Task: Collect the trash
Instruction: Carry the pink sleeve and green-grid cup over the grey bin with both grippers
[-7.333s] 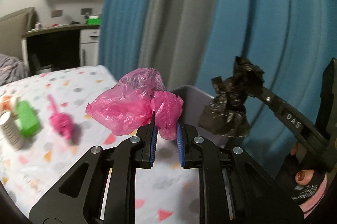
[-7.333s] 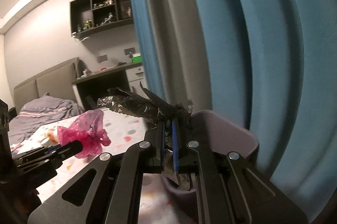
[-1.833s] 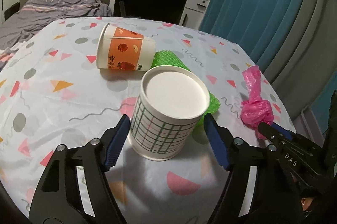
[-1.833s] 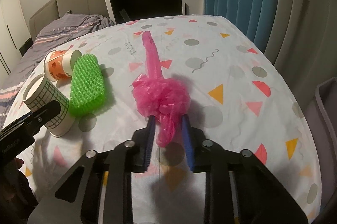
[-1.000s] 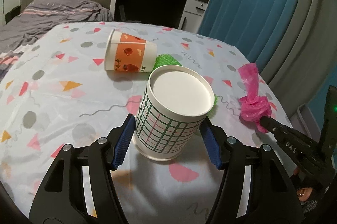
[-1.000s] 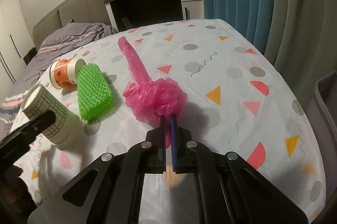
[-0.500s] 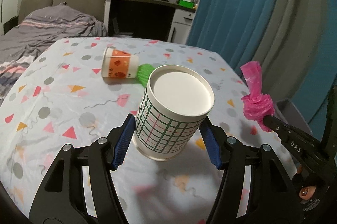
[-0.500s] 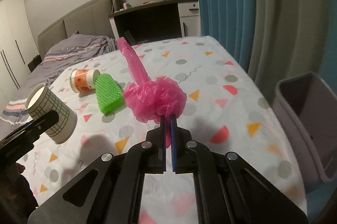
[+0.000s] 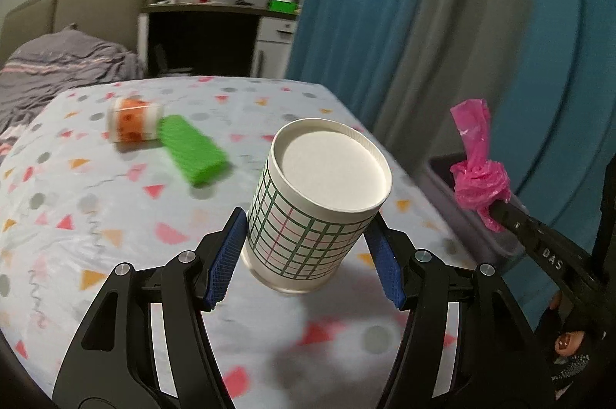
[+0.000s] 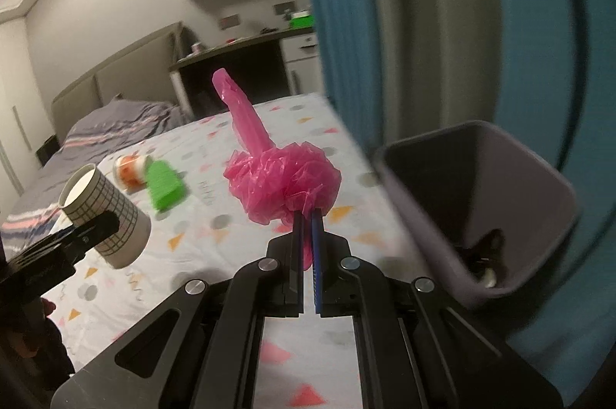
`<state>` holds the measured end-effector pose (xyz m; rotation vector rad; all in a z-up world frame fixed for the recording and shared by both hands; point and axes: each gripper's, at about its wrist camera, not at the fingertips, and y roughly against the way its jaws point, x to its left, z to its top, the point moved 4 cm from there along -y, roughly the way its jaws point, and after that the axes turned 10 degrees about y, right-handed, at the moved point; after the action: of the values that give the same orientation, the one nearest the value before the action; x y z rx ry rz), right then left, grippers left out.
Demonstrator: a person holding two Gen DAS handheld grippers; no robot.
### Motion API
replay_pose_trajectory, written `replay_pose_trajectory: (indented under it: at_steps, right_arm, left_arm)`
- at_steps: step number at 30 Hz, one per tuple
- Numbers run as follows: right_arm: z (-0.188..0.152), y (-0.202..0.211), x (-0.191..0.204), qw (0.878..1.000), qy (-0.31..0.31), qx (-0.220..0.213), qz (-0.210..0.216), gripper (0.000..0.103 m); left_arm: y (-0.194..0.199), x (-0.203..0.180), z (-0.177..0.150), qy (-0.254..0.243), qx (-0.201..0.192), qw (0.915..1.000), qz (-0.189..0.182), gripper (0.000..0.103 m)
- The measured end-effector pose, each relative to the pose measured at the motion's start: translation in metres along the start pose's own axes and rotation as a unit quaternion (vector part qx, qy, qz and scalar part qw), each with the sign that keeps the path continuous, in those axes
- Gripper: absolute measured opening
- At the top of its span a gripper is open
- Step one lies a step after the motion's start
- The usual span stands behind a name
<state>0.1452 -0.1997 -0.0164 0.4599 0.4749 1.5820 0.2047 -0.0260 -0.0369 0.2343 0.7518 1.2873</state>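
Observation:
My left gripper [image 9: 308,247] is shut on a white paper cup with a green grid pattern [image 9: 319,208] and holds it upside down above the table; the cup also shows in the right wrist view [image 10: 102,212]. My right gripper [image 10: 306,216] is shut on a knotted pink plastic bag [image 10: 281,178] and holds it in the air left of the grey trash bin [image 10: 539,174]. The bag also shows in the left wrist view [image 9: 479,174], over the bin's rim [image 9: 462,208]. Dark trash lies at the bin's bottom.
An orange-patterned paper cup [image 9: 133,120] lies on its side on the patterned tablecloth [image 9: 77,216], next to a green bristly block [image 9: 192,149]. Blue and grey curtains [image 9: 423,24] hang behind the bin. A bed and a desk stand at the back.
Both grippers have lifted their loads off the table and swung right toward the bin. The bin now fills more of the right wrist view.

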Motion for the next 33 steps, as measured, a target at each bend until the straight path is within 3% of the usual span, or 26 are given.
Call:
replay_pose_trajectory:
  at_steps: [9,14,33]
  right_arm:
    - [-0.014,0.002,-0.084,0.997,-0.039,0.005,-0.073,0.005]
    - [-0.021,-0.007,-0.107,0.994,-0.052,0.017,-0.09,0.005]
    - [-0.034,-0.04,-0.138,0.993,-0.077,0.042,-0.078,0.005]
  left_arm:
    - [-0.029,-0.085,-0.01,-0.047,0.018,0.9968,-0.062,0.061]
    - [-0.049,-0.121,-0.013,-0.066,0.027,0.9934,-0.091,0.061]
    - [-0.114,-0.191,-0.021,-0.088,0.063,0.9833,-0.146,0.062]
